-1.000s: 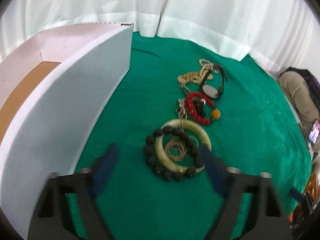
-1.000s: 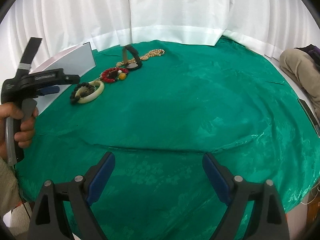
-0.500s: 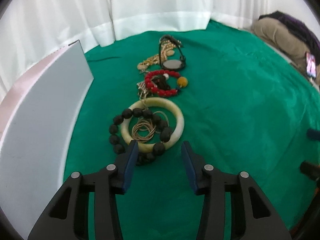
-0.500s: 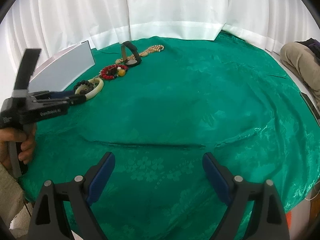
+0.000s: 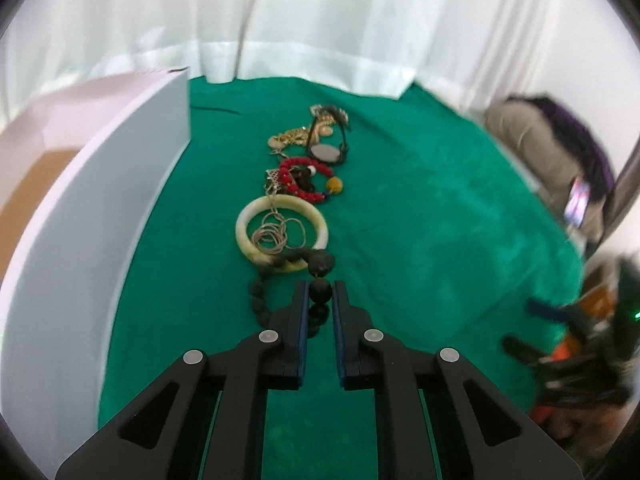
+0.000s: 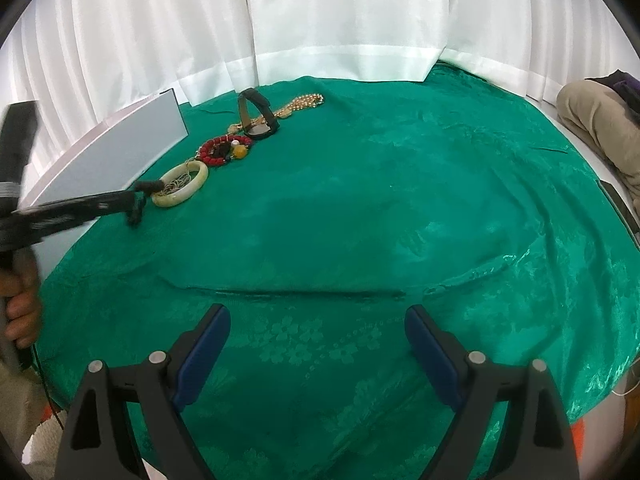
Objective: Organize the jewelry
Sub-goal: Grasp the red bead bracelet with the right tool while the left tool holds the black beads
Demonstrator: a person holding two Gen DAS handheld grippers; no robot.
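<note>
The left gripper (image 5: 320,300) is clenched on 1 bead of the black bead bracelet (image 5: 294,280) at frame centre, the rest trailing onto the cream bangle (image 5: 282,236) just above. Lifting could snag the thin wire coil (image 5: 276,234) or drag the bangle. The right gripper (image 6: 318,344) hangs released over the green desk (image 6: 400,200).

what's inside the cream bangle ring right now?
Inside the cream bangle lies a loose coil of thin chain on the green cloth. The black bead bracelet drapes over its near rim, hiding that part.
</note>
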